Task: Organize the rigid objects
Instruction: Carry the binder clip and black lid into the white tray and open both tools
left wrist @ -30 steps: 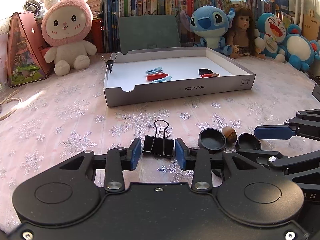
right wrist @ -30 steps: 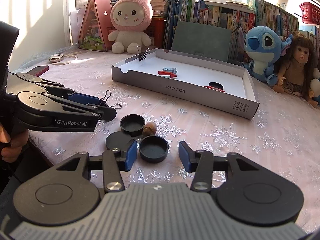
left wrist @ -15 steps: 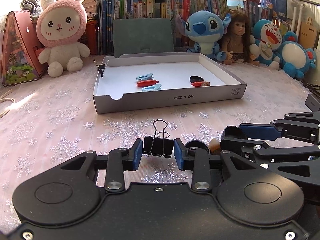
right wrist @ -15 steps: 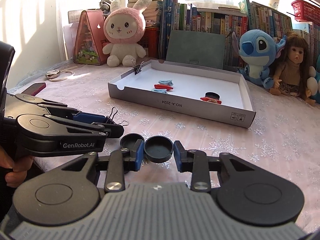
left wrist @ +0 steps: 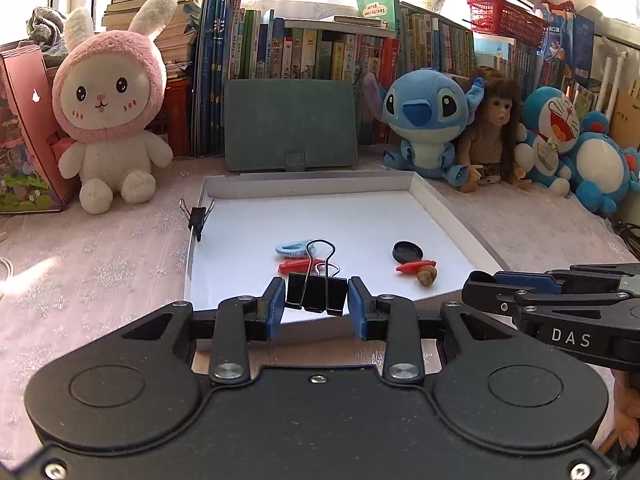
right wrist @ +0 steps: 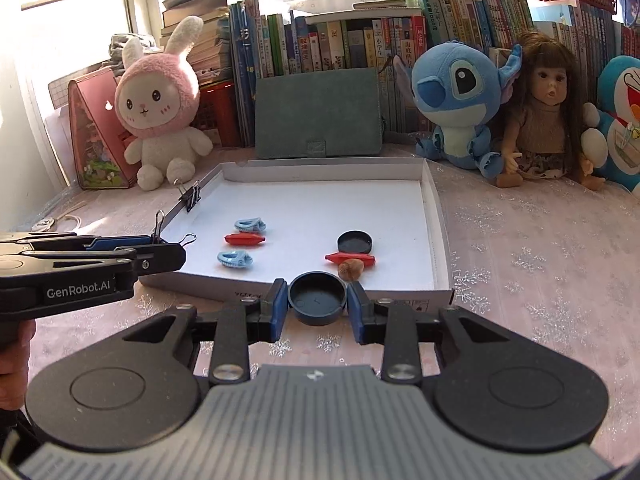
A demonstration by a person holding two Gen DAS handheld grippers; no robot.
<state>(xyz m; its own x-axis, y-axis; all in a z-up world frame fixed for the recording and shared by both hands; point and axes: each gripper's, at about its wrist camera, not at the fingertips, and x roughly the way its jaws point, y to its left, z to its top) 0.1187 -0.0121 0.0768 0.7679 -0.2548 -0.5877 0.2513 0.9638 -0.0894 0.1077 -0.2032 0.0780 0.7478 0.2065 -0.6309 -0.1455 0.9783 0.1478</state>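
Through my left wrist camera, my left gripper [left wrist: 316,306] is closed down to the width of the black binder clip [left wrist: 316,298], pinched by its sides with the wire handles standing up. It hangs over the near wall of the white tray [left wrist: 448,216], where a blue clip [left wrist: 291,249], a red clip [left wrist: 298,266], a black cap [left wrist: 407,251] and a nut [left wrist: 426,274] already lie. The clip's smooth sides give my pads little bite, so I think it could twist or slip if I tilt; letting go too soon would drop it on the rim and bounce it out.

Through my right wrist camera, my right gripper [right wrist: 318,306] is narrowed onto a round black lid [right wrist: 318,298], held by its rim, open side up, just short of the tray's front wall. Only the edge is caught, so it may pivot, or clip the wall if I carry it in low. My two grippers are close together and could knock each other
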